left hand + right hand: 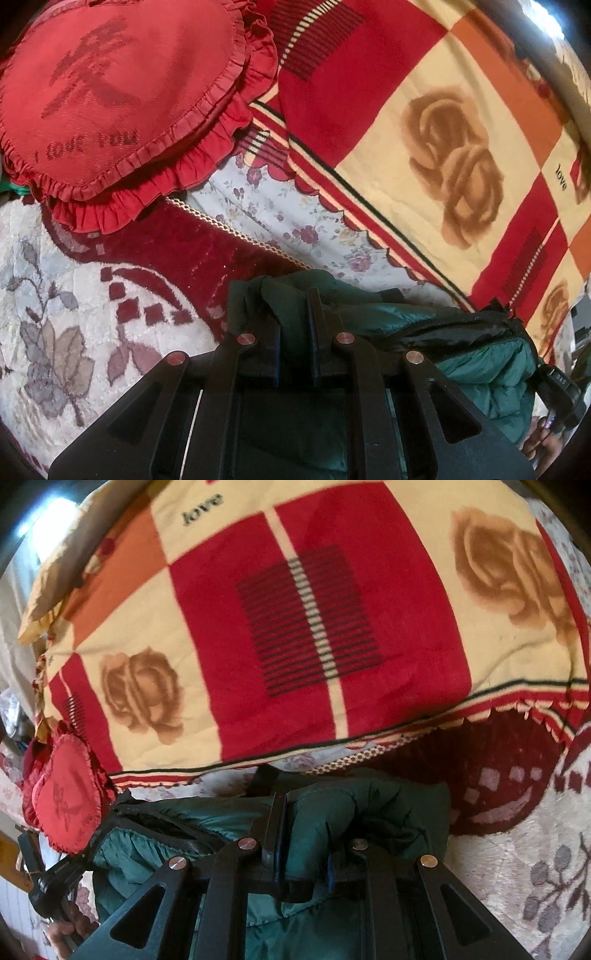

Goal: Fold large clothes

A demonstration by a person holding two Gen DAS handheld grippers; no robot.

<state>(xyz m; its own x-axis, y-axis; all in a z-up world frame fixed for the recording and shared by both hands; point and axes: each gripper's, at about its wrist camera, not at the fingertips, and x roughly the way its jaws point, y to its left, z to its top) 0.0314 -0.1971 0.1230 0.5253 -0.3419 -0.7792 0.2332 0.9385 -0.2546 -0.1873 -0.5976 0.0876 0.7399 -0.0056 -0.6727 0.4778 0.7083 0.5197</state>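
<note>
A dark green padded jacket (424,332) is shown bunched between the two tongs, lifted just above a cream rug with a maroon border and grey leaf pattern (55,295). In the left wrist view, the left gripper (295,314) is seen with its jaws drawn close together and a fold of the green cloth pinched between them. In the right wrist view, the right gripper (304,827) is seen with its jaws a little wider apart, a thick roll of the jacket (332,805) being clamped between them; the black lining of the garment is exposed along its opened edge. Beyond the jacket, a blanket checked in red, cream and orange (424,129), printed with brown roses and the word "love", is spread over a raised surface, its scalloped edge hanging above a pale floral sheet (277,221). A red heart-shaped frilled cushion (122,103) is seen lying at the rug's far edge, partly overlapping the blanket.
</note>
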